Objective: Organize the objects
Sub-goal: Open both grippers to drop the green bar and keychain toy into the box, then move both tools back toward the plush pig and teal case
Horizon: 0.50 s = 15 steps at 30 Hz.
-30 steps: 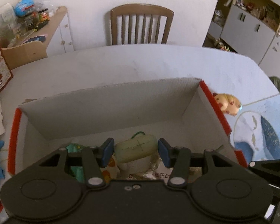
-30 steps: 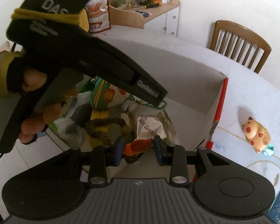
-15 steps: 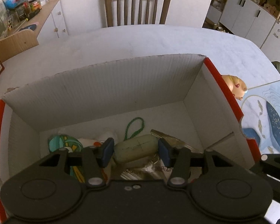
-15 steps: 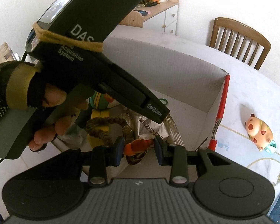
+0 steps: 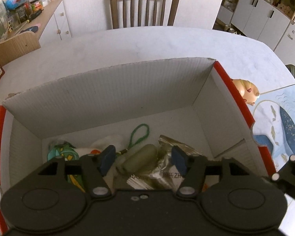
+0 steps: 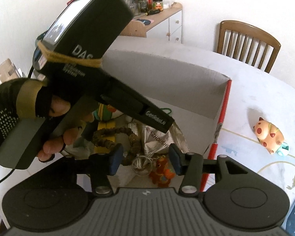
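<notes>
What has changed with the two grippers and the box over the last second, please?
Both grippers opened and let go: the left gripper dropped the pale green pouch, the right gripper the orange keyring toy, both into the cardboard box. The pig figure stayed on the table.

I count one cardboard box (image 5: 116, 90) on the bench (image 5: 147, 45), and one spotted pig toy (image 6: 267, 135) just beside the box. Two hand-held grippers, left hand-held gripper (image 5: 141, 160) and right hand-held gripper (image 6: 144, 158), over the box; one chair (image 5: 144, 9) beyond it.
</notes>
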### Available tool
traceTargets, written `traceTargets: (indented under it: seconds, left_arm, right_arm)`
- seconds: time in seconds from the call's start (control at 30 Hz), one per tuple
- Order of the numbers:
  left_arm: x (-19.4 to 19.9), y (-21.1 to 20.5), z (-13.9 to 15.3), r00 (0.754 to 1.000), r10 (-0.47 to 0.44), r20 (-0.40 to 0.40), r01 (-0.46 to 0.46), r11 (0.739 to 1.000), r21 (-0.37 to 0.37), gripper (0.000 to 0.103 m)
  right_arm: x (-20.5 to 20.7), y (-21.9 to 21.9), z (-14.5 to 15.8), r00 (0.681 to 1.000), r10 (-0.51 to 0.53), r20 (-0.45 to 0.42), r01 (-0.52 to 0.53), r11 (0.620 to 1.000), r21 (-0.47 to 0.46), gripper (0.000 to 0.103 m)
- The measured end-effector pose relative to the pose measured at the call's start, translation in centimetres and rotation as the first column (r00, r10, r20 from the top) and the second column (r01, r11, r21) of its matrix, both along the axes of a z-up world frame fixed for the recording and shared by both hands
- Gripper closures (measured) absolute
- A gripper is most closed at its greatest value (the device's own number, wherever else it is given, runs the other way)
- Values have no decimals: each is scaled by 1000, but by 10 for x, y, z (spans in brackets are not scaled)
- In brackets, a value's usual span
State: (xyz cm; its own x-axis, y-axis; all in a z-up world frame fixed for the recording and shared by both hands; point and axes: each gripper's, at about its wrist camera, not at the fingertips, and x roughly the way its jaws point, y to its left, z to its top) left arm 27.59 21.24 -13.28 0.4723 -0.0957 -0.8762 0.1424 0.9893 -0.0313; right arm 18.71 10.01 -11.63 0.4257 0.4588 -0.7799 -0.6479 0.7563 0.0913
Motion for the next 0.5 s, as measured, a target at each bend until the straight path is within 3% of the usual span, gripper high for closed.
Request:
traceTargets:
  seconds: [0.5]
  left_arm:
    - [-23,2,35,995,48,82,-47,999,-13,38]
  right_arm:
    - [-9,-45,37,999,-46,25,43,992,119,49]
